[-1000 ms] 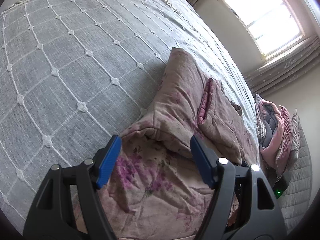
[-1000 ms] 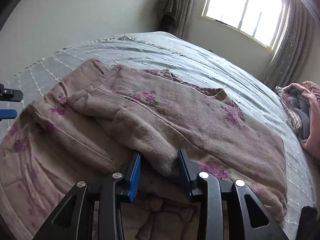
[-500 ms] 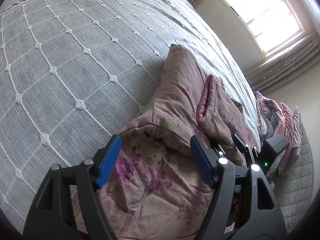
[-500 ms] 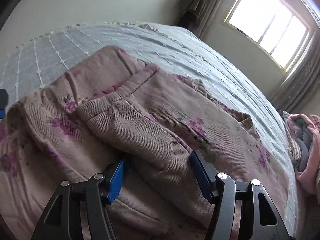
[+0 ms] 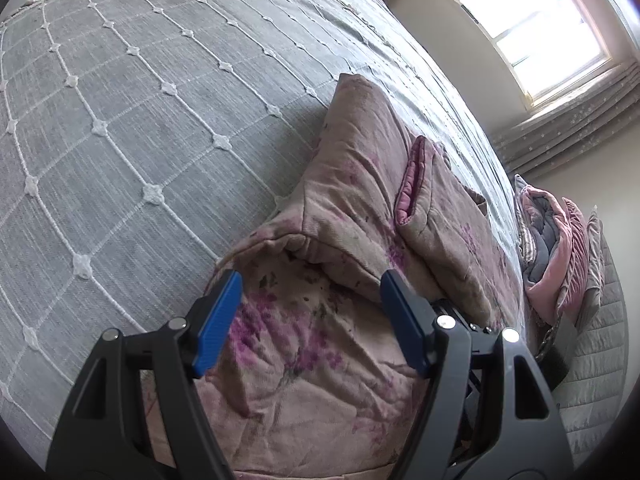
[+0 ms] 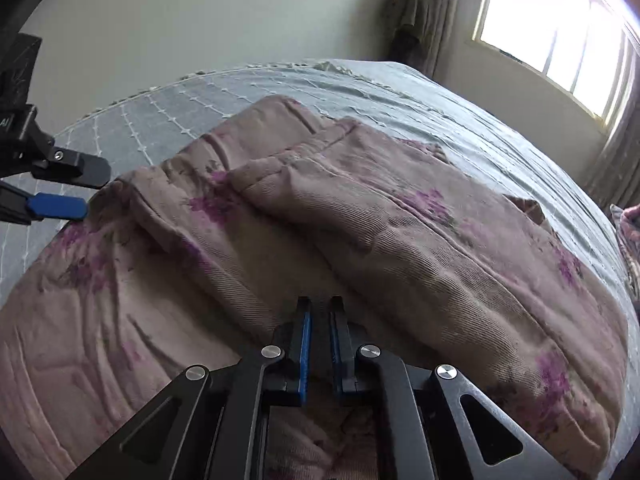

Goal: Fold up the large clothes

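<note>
A large padded pinkish-brown garment with purple flowers [image 5: 352, 208] lies on the grey bedspread [image 5: 132, 128], its sleeves folded across the body. My left gripper [image 5: 310, 296] is open, its blue pads straddling the garment's near edge. In the right wrist view the garment [image 6: 400, 232] fills the middle. My right gripper [image 6: 319, 322] is shut, jaws nearly together, on the near edge of the garment. The left gripper's fingertips [image 6: 60, 205] show at that view's left edge, by the garment's corner.
A pile of pink and grey clothes [image 5: 556, 240] lies at the far right of the bed. A bright window [image 6: 560, 28] with curtains [image 6: 616, 160] is behind. The bedspread's fringed edge [image 6: 160, 88] runs along the wall.
My right gripper has closed from wide open to shut on the garment's near edge and pulled back a little. My left gripper has stayed open at the same corner.
</note>
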The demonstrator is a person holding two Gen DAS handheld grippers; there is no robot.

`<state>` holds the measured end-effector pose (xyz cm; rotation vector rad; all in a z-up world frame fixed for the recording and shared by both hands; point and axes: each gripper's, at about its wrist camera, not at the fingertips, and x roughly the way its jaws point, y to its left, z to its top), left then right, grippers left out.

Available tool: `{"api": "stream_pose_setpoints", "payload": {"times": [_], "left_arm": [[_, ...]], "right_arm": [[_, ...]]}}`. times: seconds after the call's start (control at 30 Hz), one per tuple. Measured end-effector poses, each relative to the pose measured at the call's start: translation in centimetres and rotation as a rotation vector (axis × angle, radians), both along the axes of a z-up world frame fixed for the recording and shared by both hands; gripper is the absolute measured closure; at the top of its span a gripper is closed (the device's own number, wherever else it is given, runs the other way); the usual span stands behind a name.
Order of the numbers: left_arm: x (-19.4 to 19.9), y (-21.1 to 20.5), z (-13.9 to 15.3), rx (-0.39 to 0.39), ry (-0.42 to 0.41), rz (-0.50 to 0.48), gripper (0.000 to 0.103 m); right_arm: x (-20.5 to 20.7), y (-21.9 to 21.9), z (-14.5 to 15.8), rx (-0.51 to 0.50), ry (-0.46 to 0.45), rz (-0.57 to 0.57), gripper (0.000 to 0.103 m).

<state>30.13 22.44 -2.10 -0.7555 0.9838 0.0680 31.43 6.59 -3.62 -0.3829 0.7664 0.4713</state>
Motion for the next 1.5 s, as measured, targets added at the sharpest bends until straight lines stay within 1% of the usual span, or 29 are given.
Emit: {"api": "stream_pose_setpoints", "payload": {"times": [0.07, 0.1, 0.2, 0.27, 0.3, 0.37, 0.4, 0.43, 0.47, 0.57, 0.6, 0.63, 0.7, 0.77, 0.83, 0.87, 0.93, 0.97, 1.0, 1.07, 1.1, 1.17, 1.23, 1.27, 1.33, 1.37, 1.43, 1.5], "left_arm": [[0.0, -0.1, 0.3, 0.007, -0.01, -0.003, 0.031], [0.0, -0.2, 0.5, 0.016, -0.017, -0.006, 0.031], [0.1, -1.0, 1.2, 0.055, -0.035, -0.032, 0.031], [0.2, -1.8, 1.5, 0.081, -0.046, -0.058, 0.031], [0.3, -2.3, 1.6, 0.094, -0.049, -0.075, 0.031], [0.6, -3.1, 1.7, 0.109, -0.055, -0.101, 0.031], [0.8, -3.4, 1.7, 0.108, -0.058, -0.11, 0.031], [1.1, -3.9, 1.8, 0.104, -0.066, -0.12, 0.031], [1.4, -4.3, 2.0, 0.102, -0.076, -0.13, 0.031], [2.7, -6.5, 2.3, 0.127, -0.114, -0.184, 0.03], [3.4, -7.4, 2.2, 0.149, -0.113, -0.21, 0.03], [4.2, -8.4, 2.0, 0.181, -0.105, -0.235, 0.03], [6.0, -9.9, 1.9, 0.243, -0.082, -0.239, 0.03], [7.7, -10.8, 1.9, 0.254, -0.077, -0.226, 0.03], [9.6, -11.7, 1.6, 0.24, -0.068, -0.22, 0.03], [10.6, -12.1, 1.3, 0.254, -0.05, -0.212, 0.024], [11.8, -13.2, 0.7, 0.316, -0.036, -0.194, 0.024], [12.0, -13.8, 0.4, 0.363, -0.031, -0.197, 0.031], [12.0, -14.2, 0.2, 0.397, -0.021, -0.194, 0.051], [11.0, -14.6, 0.5, 0.436, -0.037, -0.172, 0.077], [10.3, -14.7, 1.0, 0.437, -0.065, -0.166, 0.086], [8.7, -14.5, 2.1, 0.438, -0.114, -0.15, 0.088], [7.4, -14.4, 2.6, 0.452, -0.152, -0.141, 0.088], [7.0, -14.6, 2.2, 0.462, -0.148, -0.145, 0.088], [7.0, -15.0, 0.3, 0.474, -0.072, -0.176, 0.088], [7.5, -14.8, -0.5, 0.464, -0.044, -0.187, 0.09], [7.2, -13.7, -0.9, 0.407, -0.026, -0.185, 0.093], [6.1, -12.2, 0.1, 0.311, -0.048, -0.161, 0.093]], "right_arm": [[-0.1, -1.3, 1.1, 0.087, 0.003, -0.044, 0.091], [-0.2, -1.9, 1.7, 0.11, 0.007, -0.062, 0.089], [-1.1, -4.5, 3.0, 0.137, 0.03, -0.11, 0.088], [-1.5, -7.3, 3.8, 0.147, 0.058, -0.166, 0.086], [-1.6, -9.2, 4.1, 0.162, 0.073, -0.206, 0.083], [-2.5, -14.1, 4.7, 0.235, 0.113, -0.316, 0.066], [-3.2, -16.2, 5.0, 0.282, 0.133, -0.37, 0.043], [-4.4, -19.1, 5.0, 0.338, 0.157, -0.429, 0.024], [-5.5, -21.6, 4.8, 0.388, 0.184, -0.478, 0.021], [-8.8, -27.3, 3.3, 0.546, 0.303, -0.562, 0.021], [-10.1, -29.0, 2.7, 0.591, 0.326, -0.591, 0.021], [-11.0, -30.2, 2.2, 0.61, 0.328, -0.615, 0.021], [-11.8, -32.0, 1.6, 0.6, 0.31, -0.66, 0.021], [-11.6, -33.2, 1.1, 0.591, 0.3, -0.703, 0.021], [-11.4, -33.6, 0.6, 0.623, 0.306, -0.7, 0.021], [-11.2, -33.5, 0.3, 0.618, 0.309, -0.692, 0.021], [-10.9, -33.4, -0.2, 0.578, 0.308, -0.678, 0.021], [-10.8, -33.3, -0.4, 0.564, 0.308, -0.669, 0.021], [-10.7, -33.4, -0.7, 0.564, 0.311, -0.666, 0.021], [-10.6, -34.0, -0.7, 0.603, 0.315, -0.667, 0.021], [-10.5, -34.6, -0.9, 0.625, 0.318, -0.672, 0.021], [-10.4, -35.3, -1.3, 0.674, 0.324, -0.678, 0.021], [-10.4, -35.8, -1.5, 0.697, 0.322, -0.677, 0.021], [-10.4, -35.7, -1.6, 0.691, 0.315, -0.674, 0.021], [-10.3, -35.2, -1.5, 0.641, 0.29, -0.66, 0.021], [-10.3, -34.8, -1.5, 0.603, 0.274, -0.651, 0.021], [-10.2, -33.6, -1.3, 0.514, 0.246, -0.637, 0.021], [-10.6, -33.0, -1.1, 0.467, 0.233, -0.635, 0.021]]}}
